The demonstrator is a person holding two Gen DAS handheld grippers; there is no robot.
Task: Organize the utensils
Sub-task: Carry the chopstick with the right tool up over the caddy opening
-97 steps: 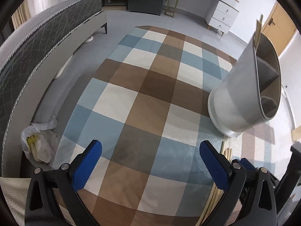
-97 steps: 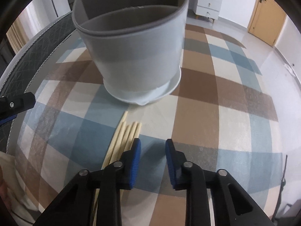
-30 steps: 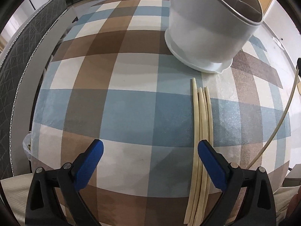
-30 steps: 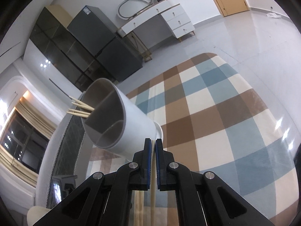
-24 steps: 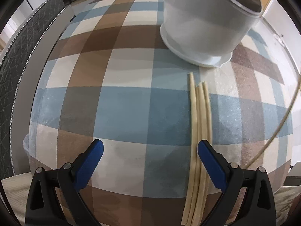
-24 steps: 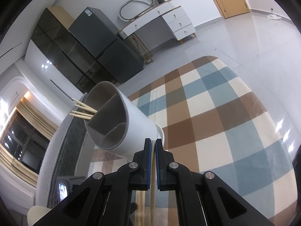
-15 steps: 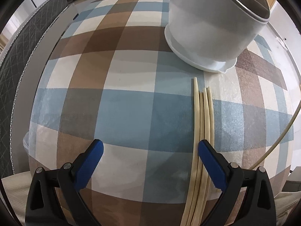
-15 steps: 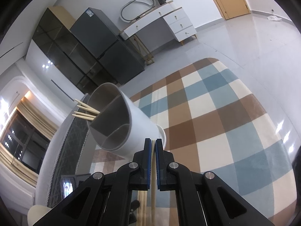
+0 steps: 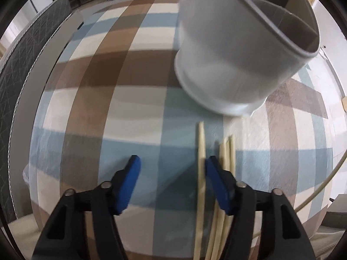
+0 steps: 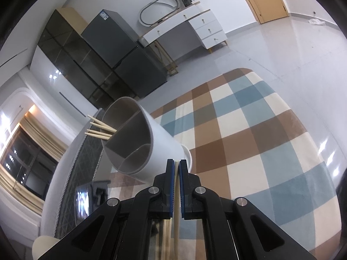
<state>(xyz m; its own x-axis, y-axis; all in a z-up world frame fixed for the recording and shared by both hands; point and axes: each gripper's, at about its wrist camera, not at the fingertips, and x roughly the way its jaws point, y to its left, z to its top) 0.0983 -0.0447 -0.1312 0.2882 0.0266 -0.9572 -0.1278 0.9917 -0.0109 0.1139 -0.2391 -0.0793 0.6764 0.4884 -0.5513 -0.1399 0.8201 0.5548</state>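
One chopstick [image 10: 177, 214] is clamped lengthwise in the right gripper [image 10: 177, 173], tip toward the holder [image 10: 138, 145]. Left gripper [image 9: 171, 169] is spread, straddling a loose chopstick [image 9: 201, 151] just short of the holder's base; others [image 9: 227, 151] lie parallel alongside.

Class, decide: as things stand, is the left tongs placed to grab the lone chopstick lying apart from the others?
Probably yes. The left tongs are open, the lone chopstick lies just inside the right finger, and nothing covers it.

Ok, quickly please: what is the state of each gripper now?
Left gripper: open, holding nothing, one chopstick between its jaws.
Right gripper: closed on a single chopstick.
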